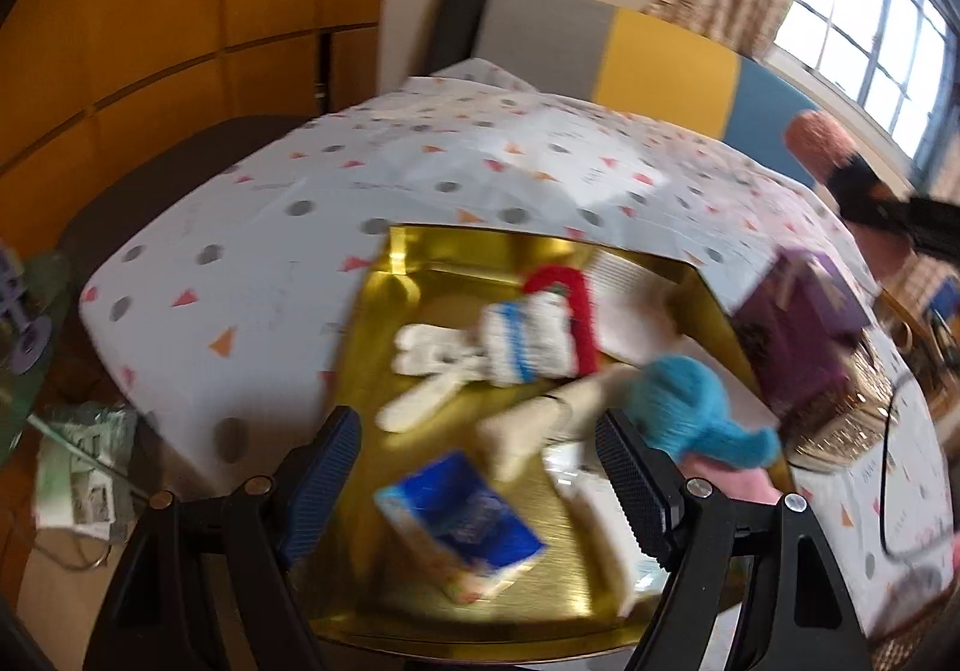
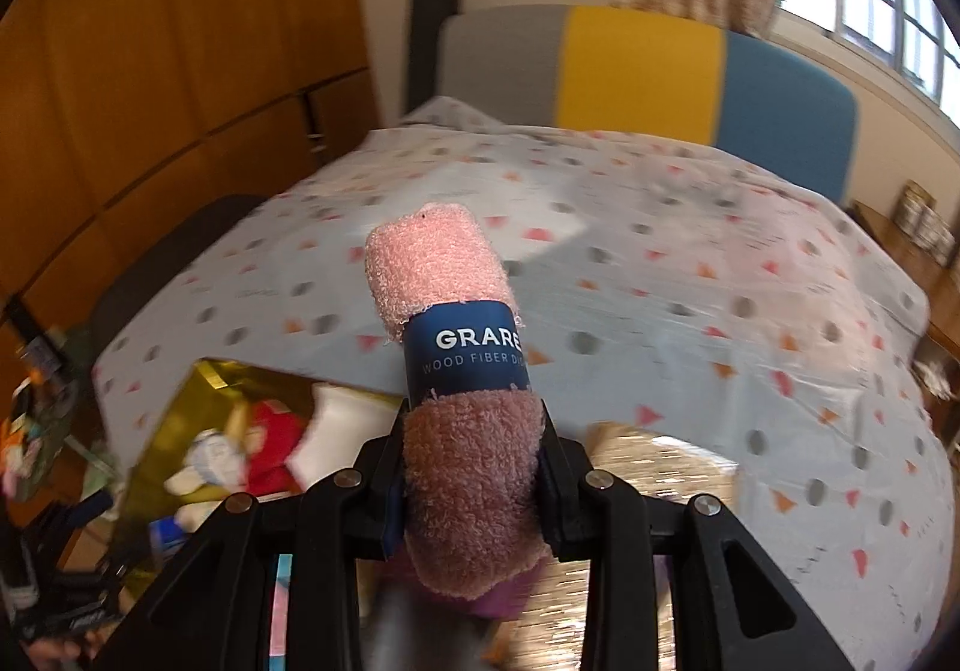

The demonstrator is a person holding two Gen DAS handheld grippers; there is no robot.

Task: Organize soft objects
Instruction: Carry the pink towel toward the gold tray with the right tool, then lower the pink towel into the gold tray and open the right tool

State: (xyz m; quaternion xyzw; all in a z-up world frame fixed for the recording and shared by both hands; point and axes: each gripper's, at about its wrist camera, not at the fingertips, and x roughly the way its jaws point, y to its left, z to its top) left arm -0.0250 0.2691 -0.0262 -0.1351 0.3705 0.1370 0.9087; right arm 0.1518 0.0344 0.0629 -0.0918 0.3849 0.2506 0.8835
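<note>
The right gripper pinches a rolled pink towel with a blue paper band; the roll stands at the centre of the right wrist frame. The left gripper is spread wide and holds nothing; it hangs over a gold tray in the lower middle. In the tray lie a blue pack, a blue yarn toy and a white knitted toy. The tray sits on a spotted cloth. A window is upper right.

A bed in a dotted sheet is carrying a gold tray and a glittery basket.
</note>
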